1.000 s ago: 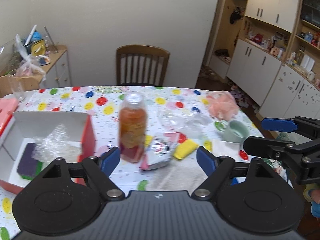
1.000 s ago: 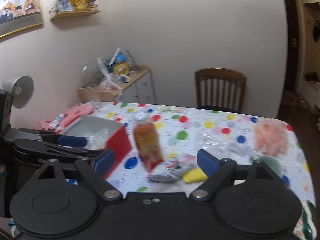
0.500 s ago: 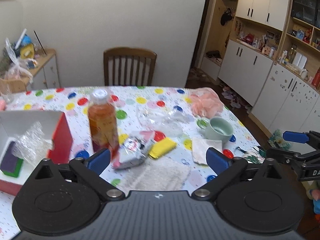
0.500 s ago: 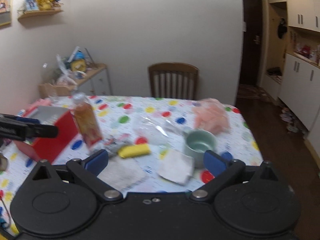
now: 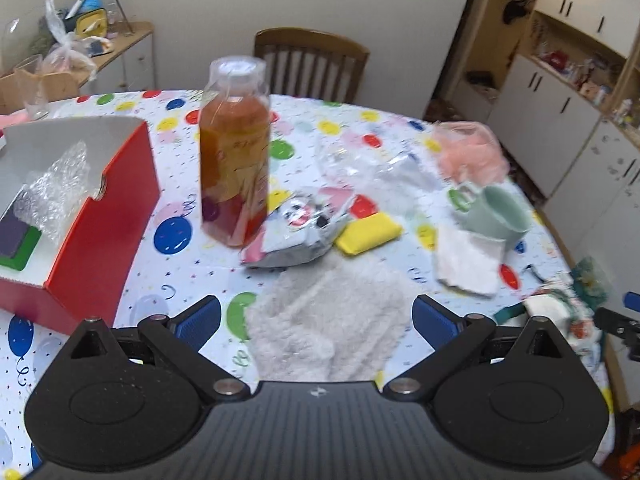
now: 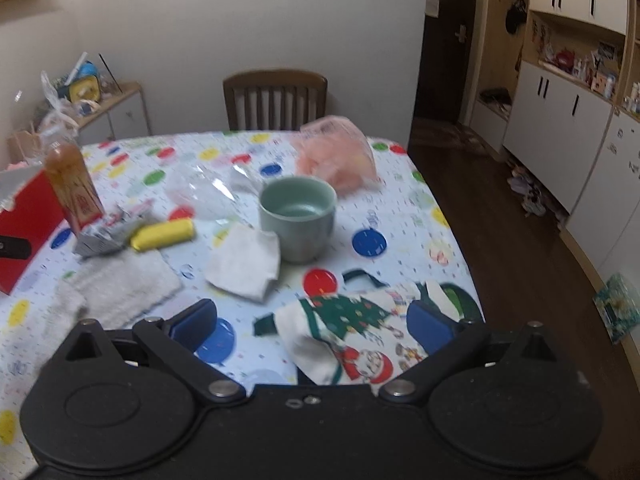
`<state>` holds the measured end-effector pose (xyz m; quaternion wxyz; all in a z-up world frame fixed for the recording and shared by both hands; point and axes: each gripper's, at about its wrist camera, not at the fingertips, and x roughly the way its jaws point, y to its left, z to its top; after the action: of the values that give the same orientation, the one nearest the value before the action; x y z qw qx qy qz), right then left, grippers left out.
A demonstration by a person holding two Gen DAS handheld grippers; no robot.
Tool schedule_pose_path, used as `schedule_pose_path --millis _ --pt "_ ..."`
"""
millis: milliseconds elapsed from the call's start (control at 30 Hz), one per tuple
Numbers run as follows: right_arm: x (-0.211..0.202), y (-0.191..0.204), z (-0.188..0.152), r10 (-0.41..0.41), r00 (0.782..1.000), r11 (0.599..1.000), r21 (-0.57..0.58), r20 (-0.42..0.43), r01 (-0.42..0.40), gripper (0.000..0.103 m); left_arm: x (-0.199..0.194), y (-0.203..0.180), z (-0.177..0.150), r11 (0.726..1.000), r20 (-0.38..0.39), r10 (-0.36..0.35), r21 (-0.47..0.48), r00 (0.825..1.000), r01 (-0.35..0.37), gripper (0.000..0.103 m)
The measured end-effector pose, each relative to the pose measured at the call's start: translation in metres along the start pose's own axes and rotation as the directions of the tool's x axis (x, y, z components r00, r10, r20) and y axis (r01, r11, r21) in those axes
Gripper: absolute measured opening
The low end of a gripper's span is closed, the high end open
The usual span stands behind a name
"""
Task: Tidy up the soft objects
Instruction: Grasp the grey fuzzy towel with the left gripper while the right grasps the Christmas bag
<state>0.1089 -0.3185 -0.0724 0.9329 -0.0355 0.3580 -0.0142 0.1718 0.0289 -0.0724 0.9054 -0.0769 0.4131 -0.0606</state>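
Left gripper (image 5: 316,316): jaws spread wide, nothing between the pads; pointed down at the near edge of the surface

White fluffy towel (image 5: 332,316): lies flat directly ahead of and below the left jaws, roughly centred in their gap, its long axis running near-left to far-right; likely the first pick, and the left hand is the nearer one

Right gripper (image 6: 312,322): jaws likewise fully released, empty; below them a Christmas-print cloth (image 6: 352,328) lies crumpled at the near right edge, running across the gap between the jaws

Other soft items: folded white cloth (image 6: 244,260) touching the near side of the green mug (image 6: 296,216); yellow sponge (image 5: 368,232) just beside a silver snack packet (image 5: 296,232); pink mesh puff (image 5: 472,152) at the far right; crumpled clear plastic (image 5: 360,164) mid-surface

Red box (image 5: 100,216): left side, open, white inside, holding bubble wrap (image 5: 56,184) and a purple-and-green sponge (image 5: 16,240); judged the destination

Juice bottle (image 5: 234,152): upright, between box and packet, just beside the packet

Surface (image 5: 176,264): covered with a white cloth printed with coloured balloons

Room: wooden chair (image 5: 312,64) at the far side, cluttered sideboard far left, white cabinets along the right wall
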Motion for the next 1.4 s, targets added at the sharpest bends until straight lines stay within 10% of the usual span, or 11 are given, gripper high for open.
schedule_pose_path --millis 1133,1400 --pt "0.070 -0.015 -0.017 -0.040 0.984 0.998 -0.055 -0.174 0.031 0.089 0.107 -0.020 -0.055 0.981 -0.160 0.130 0.161 0.979 -0.104 0.101" --pt "0.070 -0.014 -0.019 -0.065 0.982 0.996 -0.071 -0.179 0.053 0.078 0.103 -0.025 -0.054 0.981 -0.145 0.128 0.164 0.981 -0.104 0.066"
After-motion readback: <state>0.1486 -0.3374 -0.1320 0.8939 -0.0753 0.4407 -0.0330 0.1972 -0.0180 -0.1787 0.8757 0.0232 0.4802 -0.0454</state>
